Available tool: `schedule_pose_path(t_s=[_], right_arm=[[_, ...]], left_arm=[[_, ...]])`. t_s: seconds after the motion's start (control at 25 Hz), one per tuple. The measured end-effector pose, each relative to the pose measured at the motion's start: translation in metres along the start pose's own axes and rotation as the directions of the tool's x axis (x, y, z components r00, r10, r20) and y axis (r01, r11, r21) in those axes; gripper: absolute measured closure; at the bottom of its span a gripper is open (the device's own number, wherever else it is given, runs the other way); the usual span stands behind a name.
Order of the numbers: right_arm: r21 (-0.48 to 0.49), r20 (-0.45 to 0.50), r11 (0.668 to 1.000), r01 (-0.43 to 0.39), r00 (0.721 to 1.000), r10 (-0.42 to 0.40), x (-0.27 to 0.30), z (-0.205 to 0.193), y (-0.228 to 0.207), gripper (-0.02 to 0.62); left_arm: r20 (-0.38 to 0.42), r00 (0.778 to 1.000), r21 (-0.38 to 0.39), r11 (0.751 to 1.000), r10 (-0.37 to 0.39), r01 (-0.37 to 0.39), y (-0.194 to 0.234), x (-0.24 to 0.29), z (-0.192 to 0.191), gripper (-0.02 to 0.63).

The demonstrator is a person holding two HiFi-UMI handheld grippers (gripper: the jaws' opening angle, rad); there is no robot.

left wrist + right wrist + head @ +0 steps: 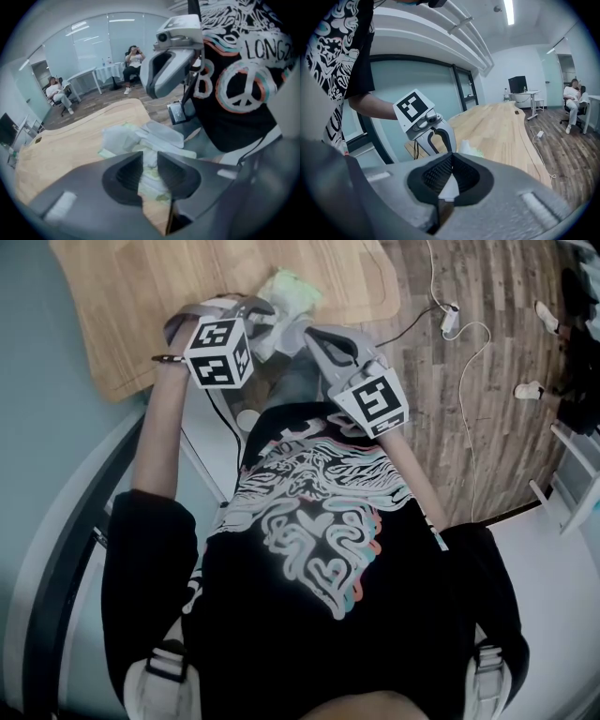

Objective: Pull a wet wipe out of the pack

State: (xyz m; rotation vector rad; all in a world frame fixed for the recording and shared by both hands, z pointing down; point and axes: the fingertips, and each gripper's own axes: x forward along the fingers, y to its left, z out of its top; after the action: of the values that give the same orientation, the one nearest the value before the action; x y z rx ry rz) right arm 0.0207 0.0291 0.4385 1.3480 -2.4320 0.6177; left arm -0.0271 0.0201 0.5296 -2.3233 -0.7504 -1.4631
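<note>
The wet wipe pack [289, 289], pale green and white, lies on the wooden table [131, 296] near its front edge. In the left gripper view the pack [119, 139] sits right below my left gripper [149, 161]. Its pads stand a little apart, and crumpled white wipe shows through the gap without being pinched. My left gripper [259, 309] points steeply down at the pack. My right gripper [315, 336] reaches in from the right. In its own view the right gripper [451, 161] is shut on a white strip that looks like the pack's edge. The pack [472, 150] peeks out just past it.
Wood floor with white cables [464, 343] lies to the right of the table. The tabletop [501, 126] stretches far beyond the pack. People sit on chairs [133, 58] at the back of the room by a white desk [89, 75].
</note>
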Motion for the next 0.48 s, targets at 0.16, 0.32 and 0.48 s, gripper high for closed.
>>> schedule_pose_path(t_s=[0.16, 0.32, 0.48], right_arm=[[0.001, -0.002, 1.0, -0.004, 1.0, 0.004, -0.0003, -0.0003, 0.0015, 0.595], [-0.001, 0.0, 1.0, 0.004, 1.0, -0.004, -0.0014, 0.0004, 0.0014, 0.595], [0.002, -0.001, 1.0, 0.008, 1.0, -0.008, -0.0026, -0.0006, 0.0006, 0.595]], left_arm=[[-0.038, 0.998, 0.029, 0.998, -0.051, 0.052, -0.0003, 0.0033, 0.0007, 0.548], [-0.039, 0.995, 0.01, 0.996, -0.093, 0.093, -0.0026, 0.004, 0.0002, 0.555], [-0.034, 0.994, -0.007, 0.994, -0.108, 0.108, -0.0032, 0.004, -0.0002, 0.565]])
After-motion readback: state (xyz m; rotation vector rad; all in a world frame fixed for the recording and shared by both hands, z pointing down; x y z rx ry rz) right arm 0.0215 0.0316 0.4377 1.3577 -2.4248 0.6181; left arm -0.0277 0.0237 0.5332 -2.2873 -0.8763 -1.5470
